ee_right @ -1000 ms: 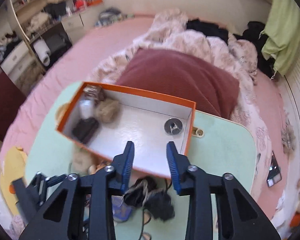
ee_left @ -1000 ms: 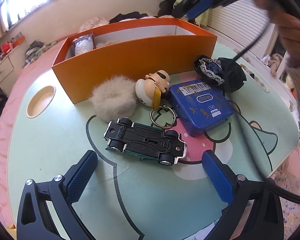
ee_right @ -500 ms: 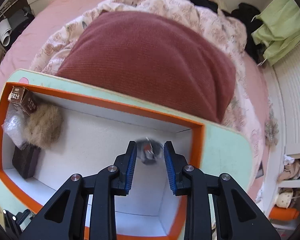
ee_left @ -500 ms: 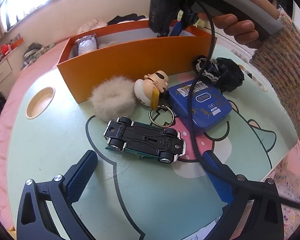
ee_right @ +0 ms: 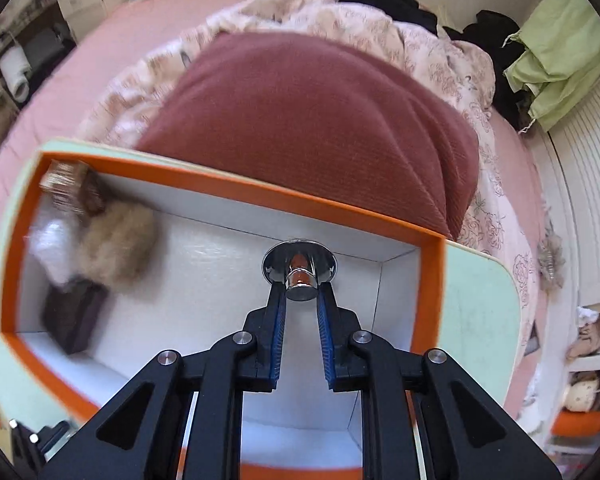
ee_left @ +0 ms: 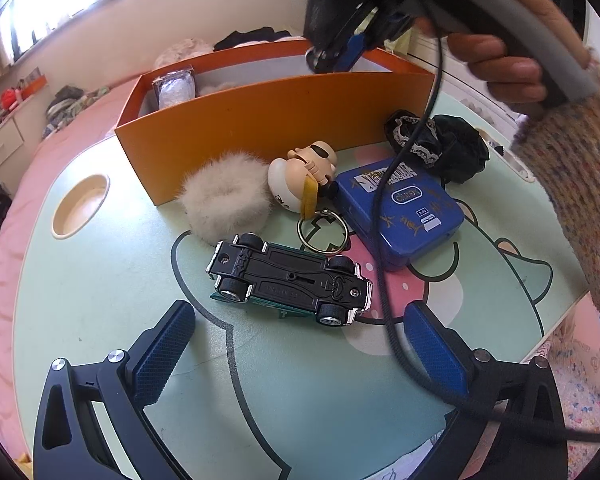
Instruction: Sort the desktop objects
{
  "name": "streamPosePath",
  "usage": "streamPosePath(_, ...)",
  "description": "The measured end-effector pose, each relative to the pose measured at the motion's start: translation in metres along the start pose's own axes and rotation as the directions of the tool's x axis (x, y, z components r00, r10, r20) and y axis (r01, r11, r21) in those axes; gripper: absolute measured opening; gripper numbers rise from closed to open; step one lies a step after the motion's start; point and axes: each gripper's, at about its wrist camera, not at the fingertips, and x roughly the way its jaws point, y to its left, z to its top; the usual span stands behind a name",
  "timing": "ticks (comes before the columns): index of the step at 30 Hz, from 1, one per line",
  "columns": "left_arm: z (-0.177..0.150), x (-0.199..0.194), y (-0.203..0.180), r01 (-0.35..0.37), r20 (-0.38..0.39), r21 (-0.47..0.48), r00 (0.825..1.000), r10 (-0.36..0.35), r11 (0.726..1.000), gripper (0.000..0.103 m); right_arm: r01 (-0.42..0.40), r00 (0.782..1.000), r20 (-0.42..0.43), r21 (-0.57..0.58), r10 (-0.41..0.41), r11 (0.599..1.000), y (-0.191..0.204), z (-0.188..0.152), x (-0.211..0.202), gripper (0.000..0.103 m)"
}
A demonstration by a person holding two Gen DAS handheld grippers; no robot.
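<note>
**Chrome knob pinched inside the orange box; desk items wait below**

A mint-green lap table [ee_left: 100, 320] with a cartoon print is set on a pink bed; a maroon cushion [ee_right: 320, 128] and rumpled bedding lie beyond it.

Left gripper [ee_left: 300, 344]: jaws stand wide, nothing between them. Just ahead of the pads an overturned toy car [ee_left: 288, 280] lies wheels-up. Past it, a white fur scrunchie [ee_left: 224, 196], a figurine keychain [ee_left: 304, 172] with its ring, and a blue tin [ee_left: 404, 208] are grouped. A black lace scrunchie [ee_left: 440, 140] lies beyond the tin. Farthest, the orange box [ee_left: 276, 120] is stood.

Right gripper [ee_right: 300, 292]: jaws narrowed to their tightest, closed on the stem of a chrome knob [ee_right: 299, 268] at the very tips, inside the box near its right end wall. Left of the jaws, a brown fur piece [ee_right: 116, 240], a clear packet and a dark item are seen, blurred.

Judgement: the knob appears to be mid-placement or repositioning. The grip is held only at the tips, so slipping is likely; the knob should be kept low over the box floor and let go only once seated flat, clear of the wall. The trailing cable [ee_left: 380, 260] should be kept off the tin and car.
</note>
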Motion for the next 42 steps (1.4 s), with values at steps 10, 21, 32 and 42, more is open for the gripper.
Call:
streamPosePath(10,-0.001,0.000,0.000,-0.001,0.001,0.000,1.000,0.001,1.000,0.103,-0.233,0.955,0.184,-0.024,0.233,0.972,-0.001,-0.080,-0.088,0.017)
streamPosePath(21,-0.003,-0.003,-0.003,0.004,0.011,0.000,1.000,-0.004,1.000,0.103,-0.372,0.915,0.146,-0.061,0.377,0.926,0.013,-0.120,-0.072,0.017)
streamPosePath(32,-0.003,-0.003,-0.002,0.002,0.010,0.002,1.000,-0.002,1.000,0.103,-0.454,0.877,0.191,0.029,0.441,0.890,0.000,-0.123,-0.062,0.033)
streamPosePath(42,-0.001,-0.006,-0.005,-0.001,0.016,0.004,1.000,0.001,1.000,0.103,-0.215,0.937,0.270,-0.051,0.221,0.975,0.013,-0.219,-0.074,0.033)
